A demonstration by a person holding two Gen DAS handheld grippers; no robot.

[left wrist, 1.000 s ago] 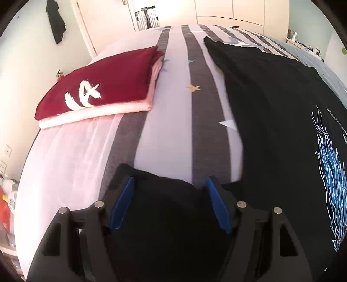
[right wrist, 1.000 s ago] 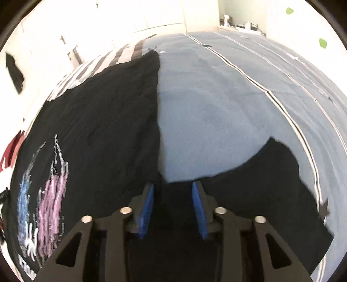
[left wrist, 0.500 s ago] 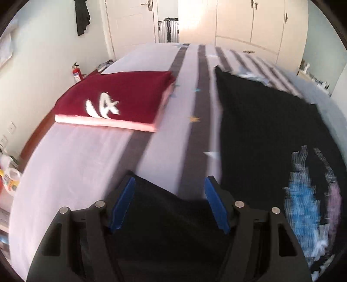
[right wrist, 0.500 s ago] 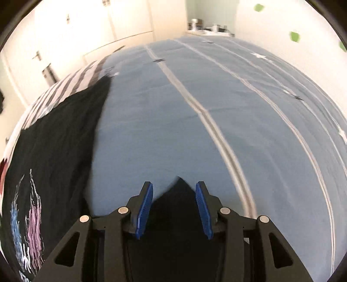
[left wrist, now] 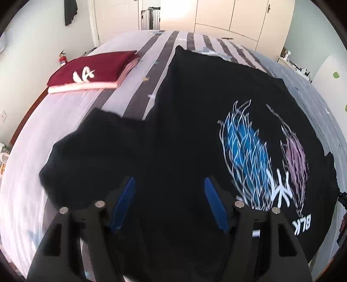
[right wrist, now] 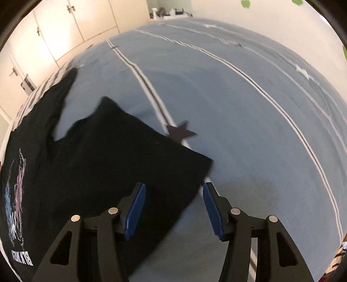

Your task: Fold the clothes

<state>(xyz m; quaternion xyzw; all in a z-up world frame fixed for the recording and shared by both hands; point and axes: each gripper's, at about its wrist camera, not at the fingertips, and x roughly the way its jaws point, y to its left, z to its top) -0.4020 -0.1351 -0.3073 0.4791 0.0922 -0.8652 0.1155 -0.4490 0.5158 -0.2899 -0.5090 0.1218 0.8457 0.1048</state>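
A black T-shirt [left wrist: 195, 121] with a blue and pink print lies spread flat on the bed, print up. Its left sleeve [left wrist: 91, 151] lies out to the side. My left gripper [left wrist: 170, 195] is open and hovers above the shirt near the sleeve and shoulder, holding nothing. In the right wrist view the shirt's other sleeve [right wrist: 130, 151] lies flat on the blue bedding. My right gripper [right wrist: 173, 199] is open above that sleeve's edge, empty.
A folded dark red shirt [left wrist: 95, 67] on a folded pink garment lies at the far left of the striped bedsheet [left wrist: 130, 91]. White wardrobes [left wrist: 234, 19] stand behind the bed. The blue bedding [right wrist: 249, 108] stretches to the right.
Both grippers have opened wider, let go of the sleeves and lifted away. The sleeves now lie flat on the bed and more of the shirt is in view.
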